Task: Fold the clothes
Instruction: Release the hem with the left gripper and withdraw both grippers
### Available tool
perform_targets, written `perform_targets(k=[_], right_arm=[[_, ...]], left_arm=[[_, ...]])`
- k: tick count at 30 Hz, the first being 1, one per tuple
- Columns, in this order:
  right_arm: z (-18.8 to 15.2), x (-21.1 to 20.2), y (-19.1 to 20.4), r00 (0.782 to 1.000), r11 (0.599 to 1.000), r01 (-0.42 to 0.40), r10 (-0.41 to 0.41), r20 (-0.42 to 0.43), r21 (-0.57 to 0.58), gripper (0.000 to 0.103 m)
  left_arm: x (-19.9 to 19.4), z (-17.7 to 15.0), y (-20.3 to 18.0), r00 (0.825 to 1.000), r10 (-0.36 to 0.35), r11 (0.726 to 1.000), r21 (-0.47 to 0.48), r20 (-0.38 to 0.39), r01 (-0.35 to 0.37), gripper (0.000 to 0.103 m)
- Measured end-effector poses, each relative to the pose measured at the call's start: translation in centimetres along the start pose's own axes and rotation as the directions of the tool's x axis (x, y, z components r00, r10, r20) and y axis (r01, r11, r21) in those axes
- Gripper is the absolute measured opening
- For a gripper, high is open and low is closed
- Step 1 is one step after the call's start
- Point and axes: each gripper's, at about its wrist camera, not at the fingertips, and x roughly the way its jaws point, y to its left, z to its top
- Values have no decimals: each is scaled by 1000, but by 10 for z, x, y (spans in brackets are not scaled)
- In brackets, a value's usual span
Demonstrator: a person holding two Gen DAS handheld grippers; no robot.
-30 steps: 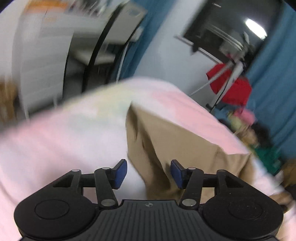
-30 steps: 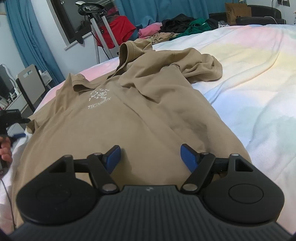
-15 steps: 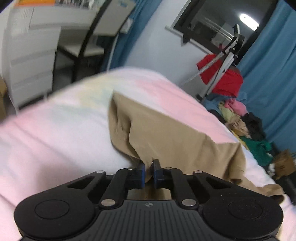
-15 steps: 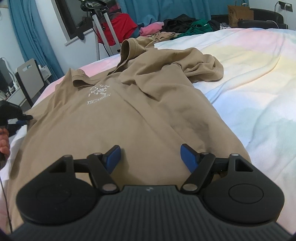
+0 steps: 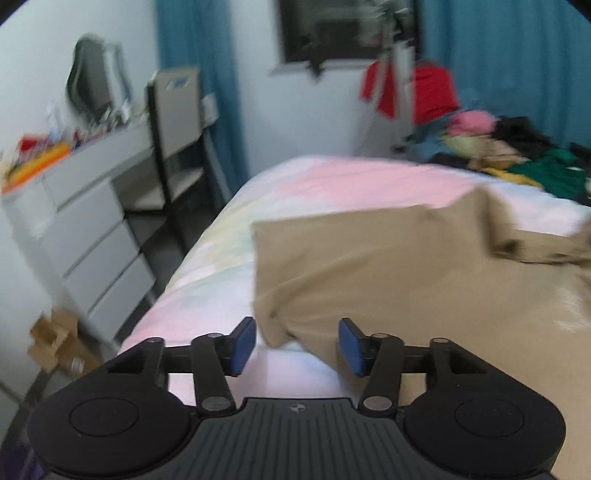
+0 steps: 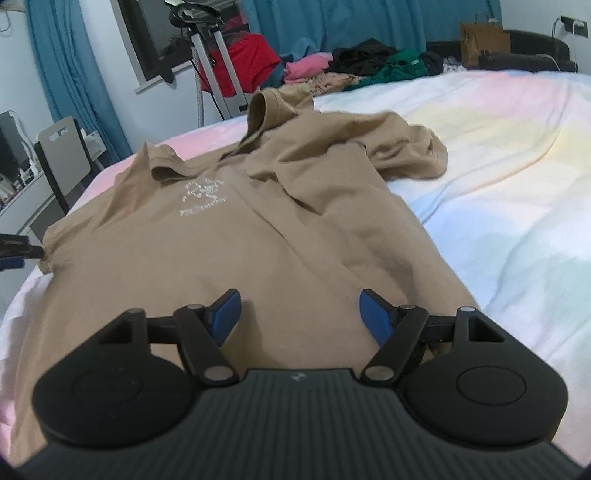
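Flattening shirt (image 6: 229, 236) on bed (image 6: 498, 155): left gripper (image 5: 297, 341) wide at sleeve edge, right gripper (image 6: 300, 314) wide over hem; crumpled far sleeve wants spreading.

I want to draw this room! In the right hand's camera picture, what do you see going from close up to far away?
Right tool → tan T-shirt with its white logo → pastel bedsheet → pile of clothes → blue curtain.

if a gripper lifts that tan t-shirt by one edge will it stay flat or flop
Probably flop: the tan t-shirt already lies in soft wrinkles, with its far sleeve bunched. It likely weighs little and may slide on the smooth bedsheet.
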Motion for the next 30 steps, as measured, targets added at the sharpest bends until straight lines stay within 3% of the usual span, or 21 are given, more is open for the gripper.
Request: perform_targets(k=[2,7,11,13,14,18,22,27,30], right_arm=[[3,-8,0,1000,1000,-5,5,23,-5,73],[9,-37,1,993,999,-10,15,114,-50,73],[9,-65,2,983,995,-32,48,175,-93,74],[8,-79,2,983,992,-64,81,164,-110,88],[7,-87,1,982,988,-104,120,146,-112,89],[1,-115,-5,973,982,-168,179,144,-84,89],[12,-116,-17,968,977,-213,208,140,26,89],[34,-90,-48,974,962,-198,171,149,189,89],[49,-51,-79,981,916,-187,154,120,356,88]], left_arm=[[-43,-8,-13,998,-44,999,19,45,43,78],[-145,-31,-40,976,-177,984,-15,130,180,92],[-185,-61,-55,951,-204,977,-19,231,214,103],[-202,-76,-62,935,-211,974,-16,284,225,103],[-211,-84,-66,926,-214,973,-15,310,230,103],[-208,-112,-63,924,-261,961,-19,281,277,103],[-198,-119,-57,929,-282,950,-64,242,305,103],[-179,-125,-58,922,-315,935,-96,226,343,103],[-166,-131,-69,921,-333,927,-111,204,359,103]])
